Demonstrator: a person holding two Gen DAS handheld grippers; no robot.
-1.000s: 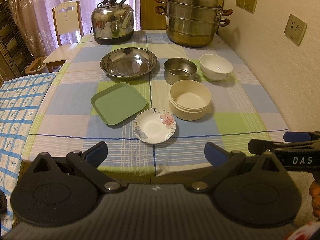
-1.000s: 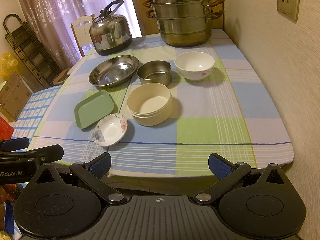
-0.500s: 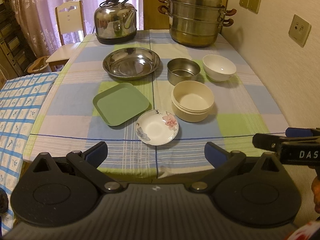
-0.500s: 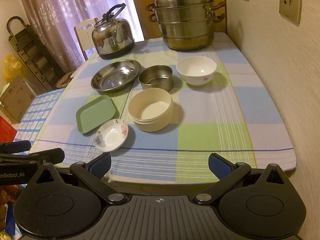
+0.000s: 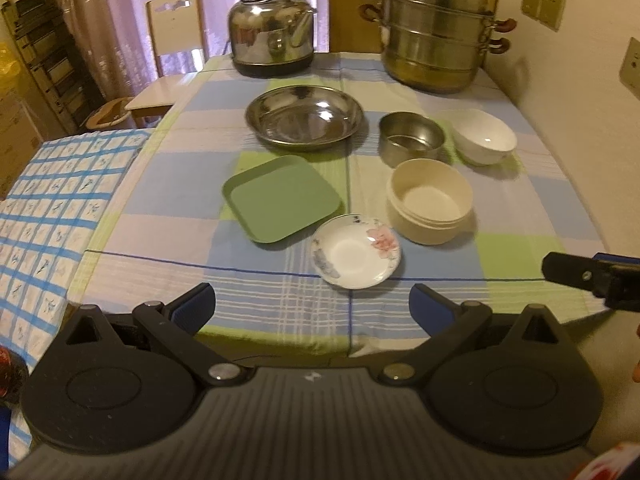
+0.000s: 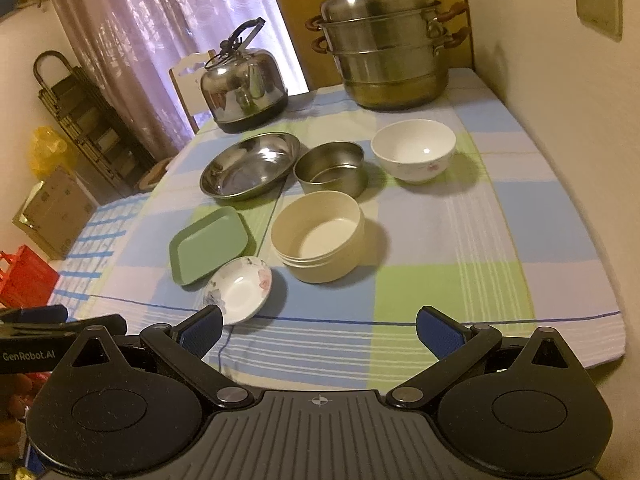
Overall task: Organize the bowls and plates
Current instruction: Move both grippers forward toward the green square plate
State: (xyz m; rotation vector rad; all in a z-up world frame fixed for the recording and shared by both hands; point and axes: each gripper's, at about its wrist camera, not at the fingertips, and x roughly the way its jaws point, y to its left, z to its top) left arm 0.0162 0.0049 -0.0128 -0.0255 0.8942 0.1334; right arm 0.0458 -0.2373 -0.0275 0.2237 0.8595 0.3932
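Left tool (image 5: pixel 312 306) is hanging released and empty over the near edge of the desk (image 5: pixel 520 256). Just beyond it a saucer (image 5: pixel 356 251) is touching a green plate (image 5: pixel 280 198), with a cream bowl (image 5: pixel 430 206) beside.

Right tool (image 6: pixel 318 330) is likewise gaping empty at the near edge; steel plate (image 6: pixel 250 166), steel bowl (image 6: pixel 332 168) and white bowl (image 6: pixel 414 150) are sitting mid-desk.

Upright and empty on the tablecloth: steel plate (image 5: pixel 305 117), green square plate (image 5: pixel 280 198), floral saucer (image 5: pixel 356 251), steel bowl (image 5: pixel 412 139), white bowl (image 5: pixel 485 136), cream bowl (image 5: pixel 430 206).
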